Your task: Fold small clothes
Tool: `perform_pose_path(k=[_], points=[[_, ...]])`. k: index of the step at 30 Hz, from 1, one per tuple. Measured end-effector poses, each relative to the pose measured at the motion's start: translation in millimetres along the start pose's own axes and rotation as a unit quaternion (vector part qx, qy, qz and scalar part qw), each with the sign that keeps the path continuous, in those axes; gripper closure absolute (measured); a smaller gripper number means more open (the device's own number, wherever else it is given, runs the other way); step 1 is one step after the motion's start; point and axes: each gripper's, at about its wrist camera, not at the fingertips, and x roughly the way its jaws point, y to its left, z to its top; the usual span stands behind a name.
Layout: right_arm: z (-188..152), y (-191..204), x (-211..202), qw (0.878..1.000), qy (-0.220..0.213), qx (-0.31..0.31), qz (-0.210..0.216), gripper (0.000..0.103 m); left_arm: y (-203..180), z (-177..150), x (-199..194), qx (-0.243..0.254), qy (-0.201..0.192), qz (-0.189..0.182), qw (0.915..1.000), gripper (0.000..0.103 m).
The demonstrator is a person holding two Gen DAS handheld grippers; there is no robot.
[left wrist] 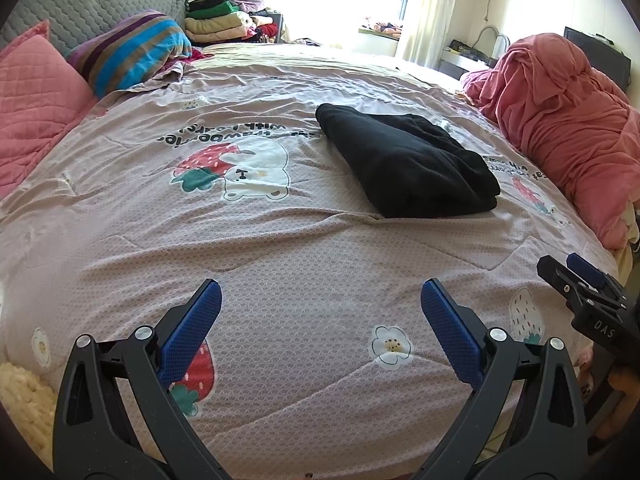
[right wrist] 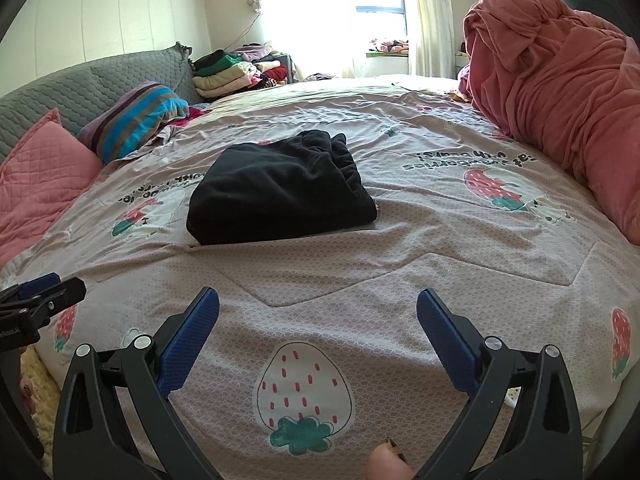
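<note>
A black garment point(left wrist: 408, 160) lies folded into a thick rectangle on the pink strawberry-print bedspread point(left wrist: 280, 260); in the right wrist view the black garment point(right wrist: 276, 196) sits left of centre, its gathered waistband facing away. My left gripper point(left wrist: 320, 292) hovers open over bare bedspread, well short of the garment. My right gripper point(right wrist: 318, 304) is open too, with nothing between its blue pads, also short of the garment. The right gripper's tip point(left wrist: 576, 276) shows at the left view's right edge, and the left gripper's tip point(right wrist: 52, 288) at the right view's left edge.
A bunched red quilt point(left wrist: 560, 120) piles along the right side of the bed. Pink pillow point(left wrist: 36, 96), striped pillow point(left wrist: 132, 52) and grey headboard cushion lie at left. Stacked folded clothes point(left wrist: 224, 16) sit at the far end by the window. A fingertip point(right wrist: 386, 464) shows at the bottom.
</note>
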Motion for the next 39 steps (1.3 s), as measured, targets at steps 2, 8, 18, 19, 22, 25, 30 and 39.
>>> perform_pose_path(k=[2,8,18,19,22,25,30,39], points=[[0.0,0.1,-0.1,1.000,0.000,-0.001,-0.001,0.005,-0.2,-0.1,0.0,0.000,0.000,0.001,1.0000,0.009],[0.0,1.9,-0.5,1.000,0.002,-0.002,-0.001,0.005,-0.5,-0.4,0.0,0.002,0.000,0.002,1.0000,0.009],[0.8,2.9,-1.5,1.000,0.001,-0.004,-0.006,0.005,1.2,-0.3,1.1,-0.001,0.006,0.012,0.9999,0.009],[0.6,2.9,-1.3,1.000,0.002,-0.003,-0.006,0.005,1.4,-0.3,0.9,0.000,0.005,0.011,0.9999,0.009],[-0.2,3.6,-0.3,1.000,0.008,-0.007,-0.005,0.005,1.6,-0.1,0.8,0.000,0.005,0.011,0.9999,0.009],[-1.9,4.5,-0.9,1.000,0.009,-0.011,-0.007,0.005,1.6,-0.1,0.6,0.000,0.004,0.011,0.9999,0.009],[-2.5,4.3,-0.9,1.000,0.010,-0.011,-0.008,0.005,0.4,0.1,0.8,0.003,0.005,0.011,0.9999,0.009],[-5.0,5.6,1.1,1.000,0.020,-0.016,-0.008,0.005,-0.2,-1.6,1.4,0.004,0.008,0.004,0.9999,0.009]])
